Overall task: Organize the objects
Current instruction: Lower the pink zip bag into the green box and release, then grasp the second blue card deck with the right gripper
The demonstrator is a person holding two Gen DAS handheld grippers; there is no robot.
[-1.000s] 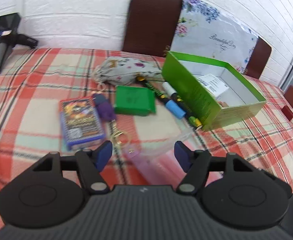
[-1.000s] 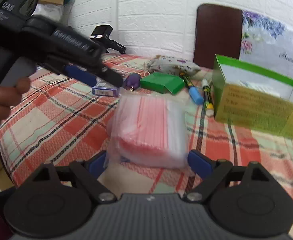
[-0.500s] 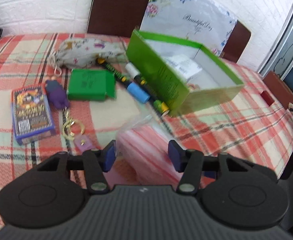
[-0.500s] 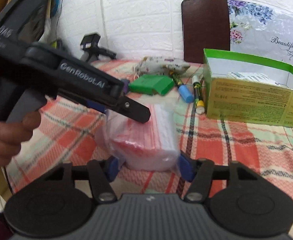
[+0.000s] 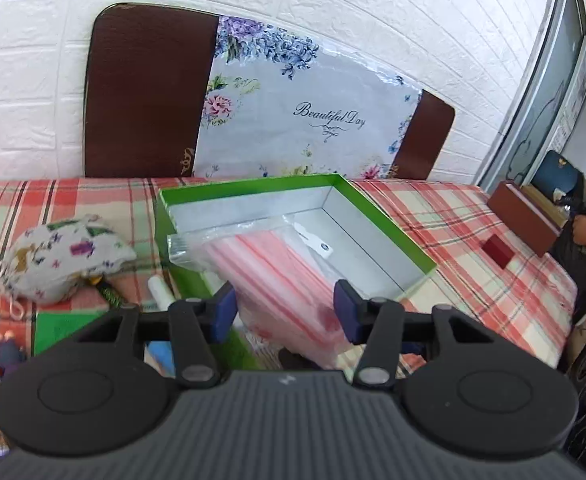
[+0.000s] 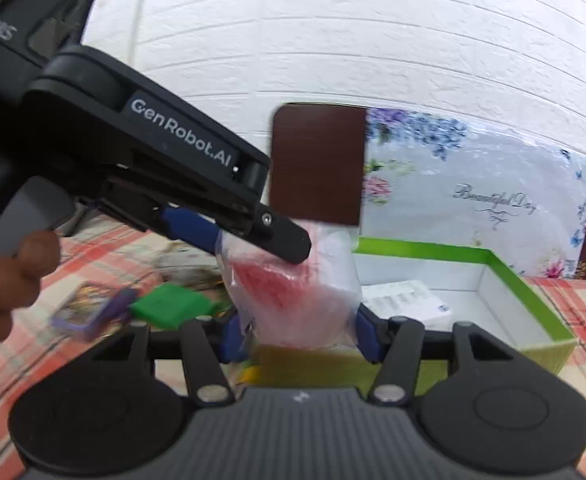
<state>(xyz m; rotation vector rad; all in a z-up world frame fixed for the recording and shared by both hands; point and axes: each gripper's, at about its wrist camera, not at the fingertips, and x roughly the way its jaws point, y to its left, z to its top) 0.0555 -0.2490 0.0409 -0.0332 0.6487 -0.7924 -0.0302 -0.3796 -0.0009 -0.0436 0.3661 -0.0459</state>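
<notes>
Left gripper (image 5: 284,311) and right gripper (image 6: 299,336) both clamping clear bag of pink strips (image 5: 277,276) — hanging over green box's (image 5: 389,232) rim, plaid tablecloth (image 5: 473,240) lying underneath.

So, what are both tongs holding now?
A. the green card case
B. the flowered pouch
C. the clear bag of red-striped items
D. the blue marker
C: the clear bag sits pinched between the left tongs and between the right tongs, above the green box.

One green box (image 5: 181,216), one plastic bag (image 5: 277,272), one floral pouch (image 5: 61,256), two claws (image 5: 283,312).
</notes>
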